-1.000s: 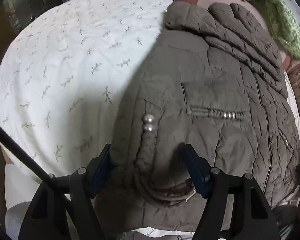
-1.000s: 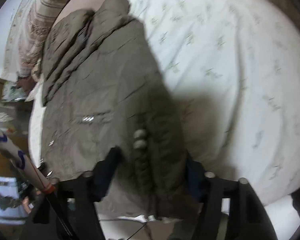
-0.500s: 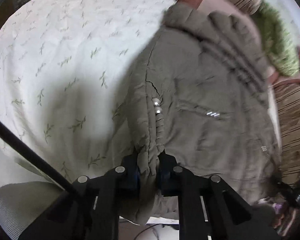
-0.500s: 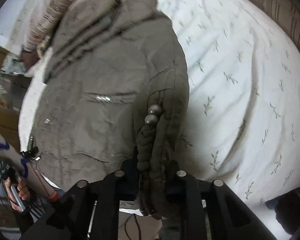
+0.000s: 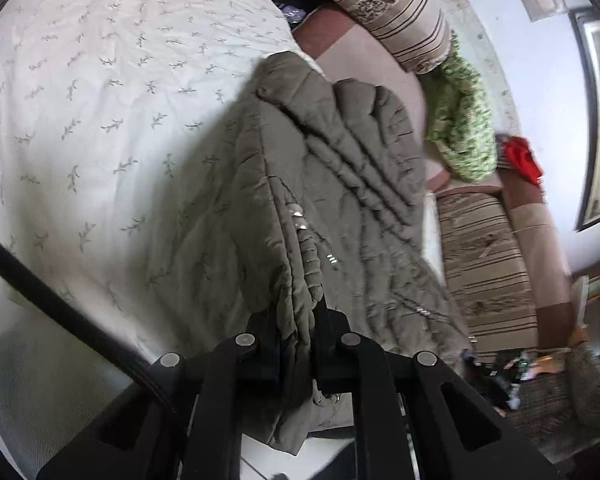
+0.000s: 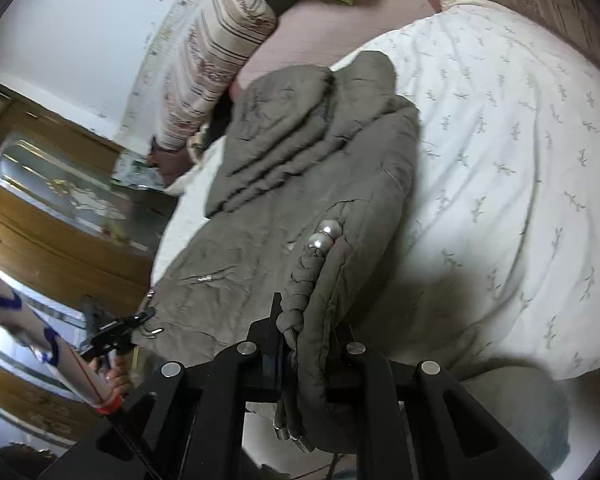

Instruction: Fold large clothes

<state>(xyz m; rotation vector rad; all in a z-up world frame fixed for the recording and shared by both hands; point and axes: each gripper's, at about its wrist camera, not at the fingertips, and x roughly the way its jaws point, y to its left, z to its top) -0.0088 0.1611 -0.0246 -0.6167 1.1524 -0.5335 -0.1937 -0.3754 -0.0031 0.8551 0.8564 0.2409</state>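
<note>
An olive-brown quilted jacket lies on a white bedspread with a leaf print. Its near edge is lifted. My left gripper is shut on the jacket's gathered hem with silver snaps. In the right wrist view the same jacket shows, folded sleeves at its far end. My right gripper is shut on the hem beside two pearl-like snaps. The other gripper shows at the jacket's left corner.
Striped bolster pillows and a green knitted cloth lie at the bed's head. A red item sits by the wall. A wooden cabinet stands left of the bed. The bedspread stretches right of the jacket.
Both grippers went from open around the hem to shut on it. They have since lifted the near edge up and the views have tilted toward the head of the bed.
</note>
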